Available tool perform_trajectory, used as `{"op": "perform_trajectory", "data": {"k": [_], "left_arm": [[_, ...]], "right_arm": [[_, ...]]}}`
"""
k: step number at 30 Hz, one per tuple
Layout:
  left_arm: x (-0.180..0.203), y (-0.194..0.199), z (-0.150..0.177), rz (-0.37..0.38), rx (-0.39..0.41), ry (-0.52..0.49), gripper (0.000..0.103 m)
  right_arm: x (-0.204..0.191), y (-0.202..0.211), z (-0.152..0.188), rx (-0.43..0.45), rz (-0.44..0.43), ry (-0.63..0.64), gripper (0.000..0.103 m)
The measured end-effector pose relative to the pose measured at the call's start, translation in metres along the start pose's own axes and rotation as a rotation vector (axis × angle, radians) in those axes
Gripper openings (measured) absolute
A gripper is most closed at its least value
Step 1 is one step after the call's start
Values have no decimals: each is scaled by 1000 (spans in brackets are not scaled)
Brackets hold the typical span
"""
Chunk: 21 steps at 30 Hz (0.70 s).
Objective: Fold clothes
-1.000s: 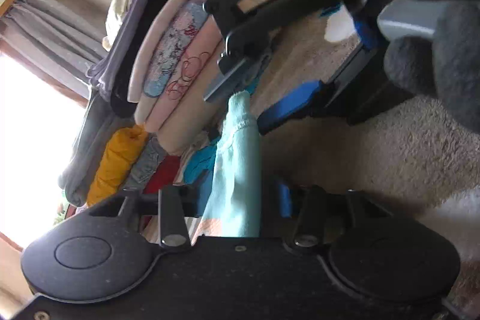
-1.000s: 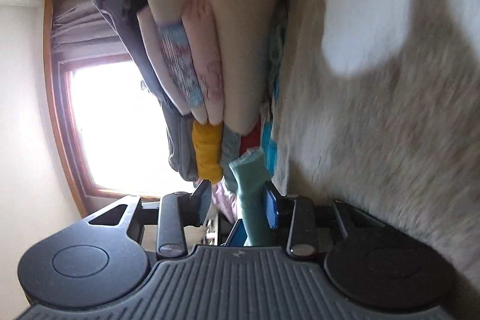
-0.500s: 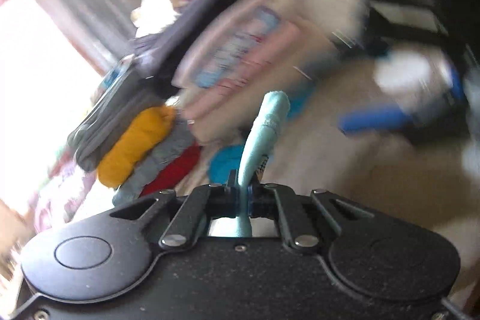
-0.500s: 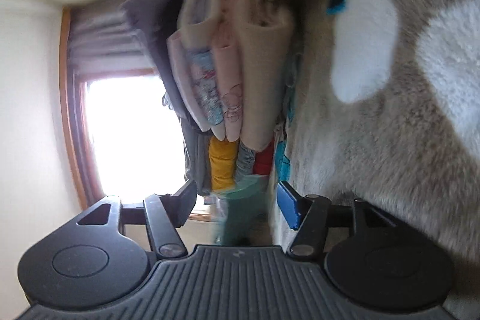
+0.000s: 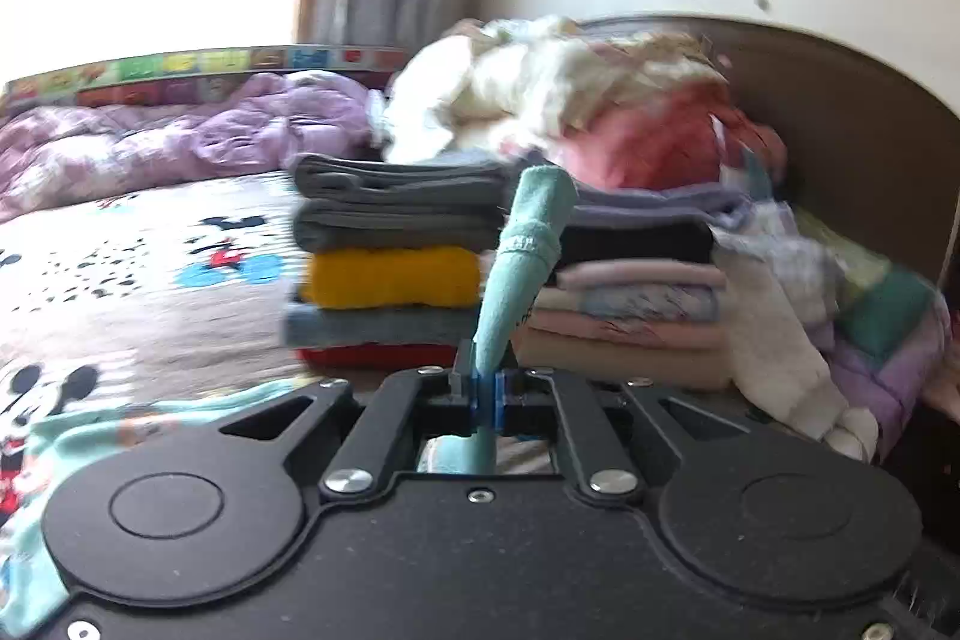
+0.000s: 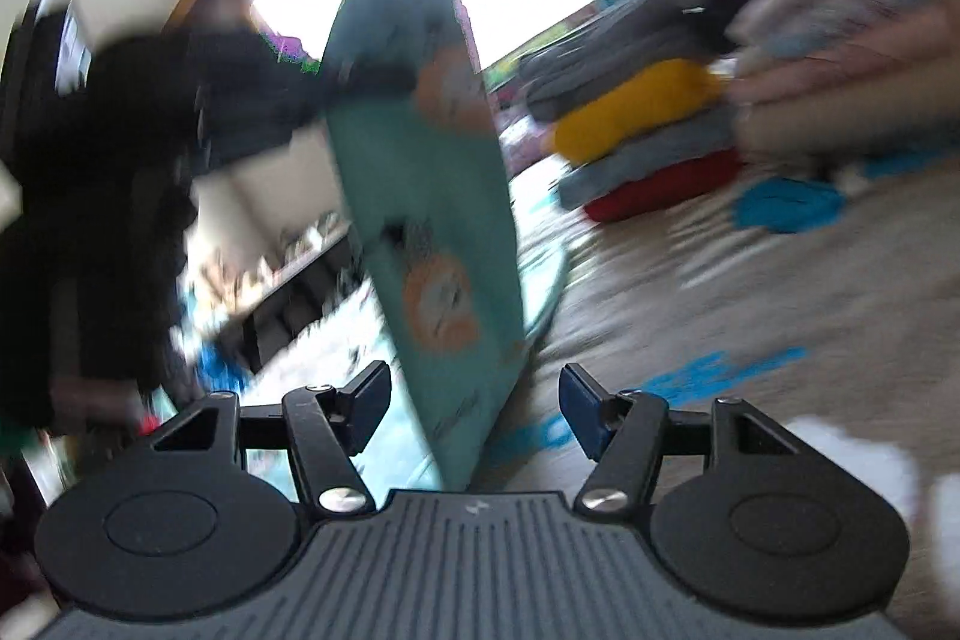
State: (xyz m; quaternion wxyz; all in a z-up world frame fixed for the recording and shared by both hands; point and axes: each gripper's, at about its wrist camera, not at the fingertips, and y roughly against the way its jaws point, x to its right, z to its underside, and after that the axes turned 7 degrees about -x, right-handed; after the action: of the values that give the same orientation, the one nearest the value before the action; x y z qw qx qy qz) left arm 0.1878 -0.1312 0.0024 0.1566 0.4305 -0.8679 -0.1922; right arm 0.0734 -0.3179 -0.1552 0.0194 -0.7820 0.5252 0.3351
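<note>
Left hand-held gripper (image 5: 485,394): blue pads clamped together on a bunched fold of the teal garment (image 5: 522,256), which stands up between them above the bed (image 5: 138,316). Right hand-held gripper (image 6: 474,400): jaws apart, garment panel hanging between them; contact not discernible through blur. Folded clothes stack (image 5: 384,274) sits toward the bed's headboard (image 5: 840,112) end.

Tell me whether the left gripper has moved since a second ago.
Yes. The left gripper, shut on the teal garment, rolled upright: the folded stack, tipped sideways before, now sits level.
</note>
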Motion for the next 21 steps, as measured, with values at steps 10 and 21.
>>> {"op": "perform_trajectory", "data": {"k": [10,21], "left_arm": [[-73,50,18,-23,96,167,4],[-153,82,64,-38,168,353,4]], "right_arm": [[-80,-69,27,-124,246,301,61],[-102,-87,57,-170,378,507,51]]}}
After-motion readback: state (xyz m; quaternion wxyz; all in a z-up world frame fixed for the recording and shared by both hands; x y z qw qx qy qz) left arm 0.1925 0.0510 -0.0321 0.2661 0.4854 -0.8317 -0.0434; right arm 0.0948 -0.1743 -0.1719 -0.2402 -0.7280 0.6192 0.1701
